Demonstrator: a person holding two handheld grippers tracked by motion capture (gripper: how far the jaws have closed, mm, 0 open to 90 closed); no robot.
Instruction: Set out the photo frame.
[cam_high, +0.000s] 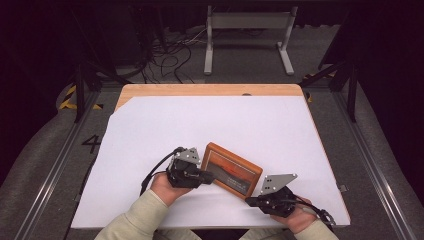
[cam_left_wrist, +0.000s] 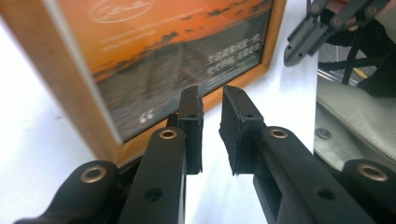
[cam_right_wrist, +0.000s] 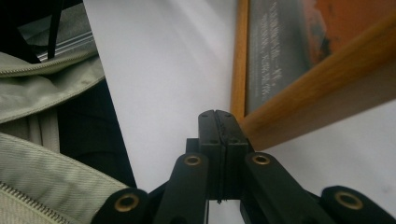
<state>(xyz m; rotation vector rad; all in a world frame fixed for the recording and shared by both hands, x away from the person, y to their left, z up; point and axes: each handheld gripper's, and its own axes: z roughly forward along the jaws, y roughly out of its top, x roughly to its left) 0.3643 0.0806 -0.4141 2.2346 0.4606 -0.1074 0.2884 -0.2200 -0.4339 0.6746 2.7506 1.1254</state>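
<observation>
A wooden picture frame (cam_high: 233, 170) holding an orange sunset print lies flat and slanted on the white sheet (cam_high: 210, 125). My left gripper (cam_high: 210, 176) is at the frame's near-left side. In the left gripper view its jaws (cam_left_wrist: 212, 100) stand a little apart with nothing between them, and the frame's rail (cam_left_wrist: 74, 98) runs just beside the left jaw. My right gripper (cam_high: 248, 201) sits at the frame's near corner. Its jaws (cam_right_wrist: 217, 115) are pressed together and empty, their tip next to the wooden corner (cam_right_wrist: 280, 114). The right gripper (cam_left_wrist: 306, 39) also appears far off in the left gripper view.
The sheet covers a wooden table (cam_high: 210, 90) whose bare strip shows at the back. A metal stand (cam_high: 247, 35) and cables (cam_high: 167, 55) lie on the floor beyond. Pale green sleeves (cam_high: 140, 215) come in from the bottom. The sheet's near edge lies close behind both hands.
</observation>
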